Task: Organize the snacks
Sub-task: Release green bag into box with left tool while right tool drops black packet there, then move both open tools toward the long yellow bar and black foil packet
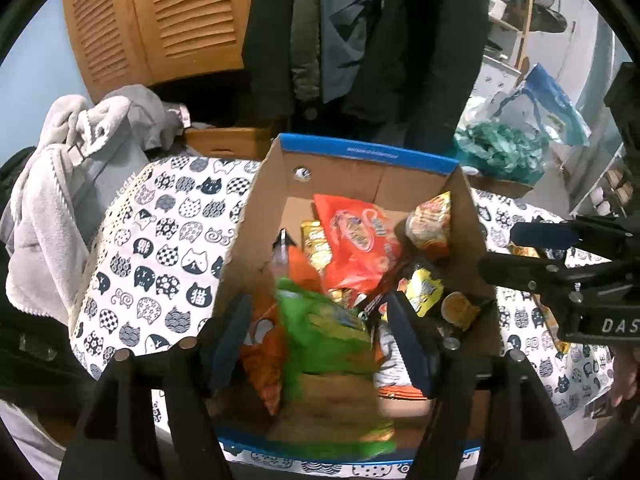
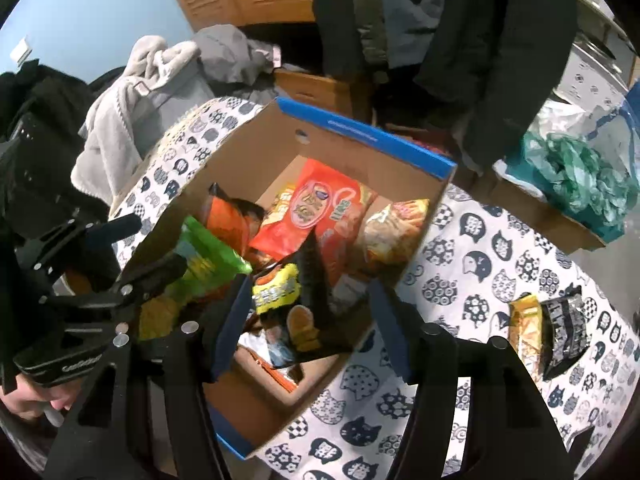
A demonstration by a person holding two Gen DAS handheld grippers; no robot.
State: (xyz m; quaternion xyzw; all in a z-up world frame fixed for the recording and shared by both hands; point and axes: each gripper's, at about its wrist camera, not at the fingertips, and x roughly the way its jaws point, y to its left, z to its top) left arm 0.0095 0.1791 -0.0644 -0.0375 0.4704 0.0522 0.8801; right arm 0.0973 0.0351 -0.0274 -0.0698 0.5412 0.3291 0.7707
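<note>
Your left gripper (image 1: 316, 340) and right gripper (image 2: 308, 320) hang spread over the box (image 1: 360, 156), pinching nothing. The green bag (image 1: 324, 332) stands tilted inside; it could tip. Two packets (image 2: 548, 332) wait on the table.

An open cardboard box (image 2: 404, 160) with a blue rim fills the frame's centre, holding a jumble of snack bags: a large orange bag (image 2: 316, 208) lying flat, a green bag (image 2: 208, 256) at left and a black-and-yellow bag (image 2: 292, 308) tilted in front. At lower right, a gold packet (image 2: 526, 328) and a black packet (image 2: 566, 330) lie side by side on the cat-print cloth.
</note>
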